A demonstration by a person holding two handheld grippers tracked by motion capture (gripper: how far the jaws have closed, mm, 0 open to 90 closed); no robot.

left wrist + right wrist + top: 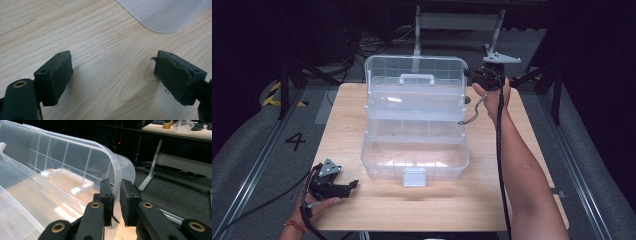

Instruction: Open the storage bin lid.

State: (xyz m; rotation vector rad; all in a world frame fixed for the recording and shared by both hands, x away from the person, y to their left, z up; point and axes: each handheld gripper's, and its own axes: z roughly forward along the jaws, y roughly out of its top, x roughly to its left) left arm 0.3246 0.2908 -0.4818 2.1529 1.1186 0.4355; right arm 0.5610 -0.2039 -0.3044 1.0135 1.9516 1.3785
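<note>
A clear plastic toolbox (414, 155) stands open in the middle of the wooden table (362, 210), with its lid (414, 67) raised at the far side and a tray stepped out above the base. My right gripper (469, 74) is at the lid's far right corner. In the right gripper view its jaws (117, 202) are shut on the lid's thin rim (113, 170). My left gripper (349, 186) rests near the table's front left edge, apart from the box. In the left gripper view its jaws (112, 75) stand open over bare wood, with a corner of the box (162, 15) beyond.
The box has a white handle (417, 78) on the lid and a latch (414, 177) at its front. Cables trail from both grippers. Grey floor with a rail (257, 165) surrounds the table, and a desk frame (155, 162) stands behind it.
</note>
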